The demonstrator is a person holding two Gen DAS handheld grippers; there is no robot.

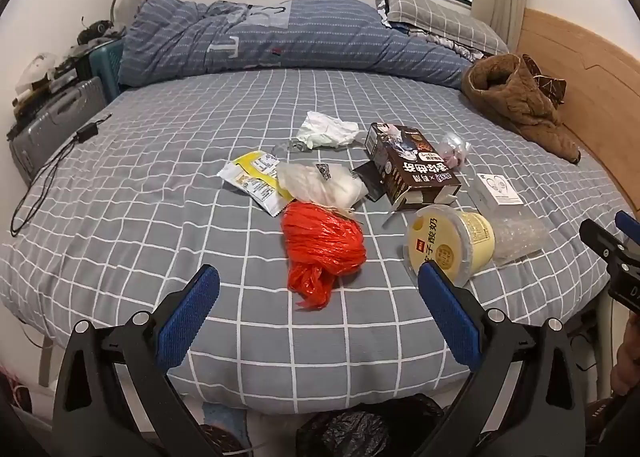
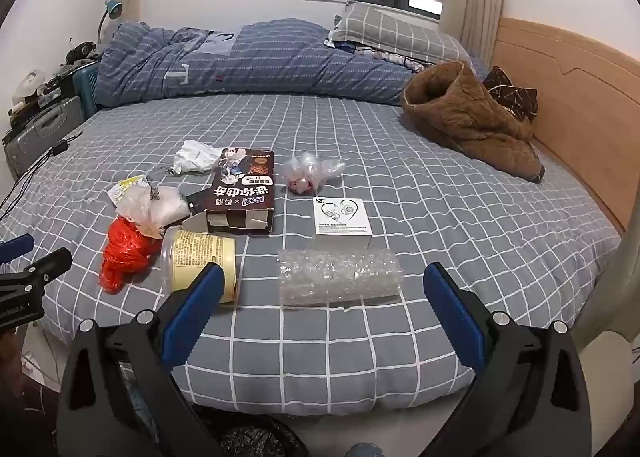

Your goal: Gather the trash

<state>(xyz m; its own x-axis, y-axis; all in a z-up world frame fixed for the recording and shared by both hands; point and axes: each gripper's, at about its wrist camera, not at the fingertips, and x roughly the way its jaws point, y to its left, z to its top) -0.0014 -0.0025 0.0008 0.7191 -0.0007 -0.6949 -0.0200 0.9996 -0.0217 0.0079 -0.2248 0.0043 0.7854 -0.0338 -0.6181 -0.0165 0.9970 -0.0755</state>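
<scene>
My left gripper [image 1: 318,289] hangs above the near edge of the bed [image 1: 160,177], its blue fingers [image 1: 188,317] spread wide and holding nothing. The red bag [image 1: 322,247] lies on the sheet between them, just ahead of the tips. The yogurt cup [image 1: 452,243] lies on its side right behind my right-hand finger, which covers part of its lid. Farther on sit the brown box [image 1: 412,167], a yellow wrapper [image 1: 256,177], a clear bag [image 1: 324,183] and a crumpled tissue [image 1: 326,131].

My right gripper [image 2: 324,285] is also wide open and empty over the same edge. The bubble wrap [image 2: 340,277] lies crosswise between its fingers [image 2: 192,317], just past the tips and touching neither. The cup [image 2: 200,261] lies behind my left-hand finger. Beyond the wrap sits a white box [image 2: 342,217], then a small clear bag [image 2: 308,171].

A black bin bag [image 1: 360,433] shows below the bed edge.
</scene>
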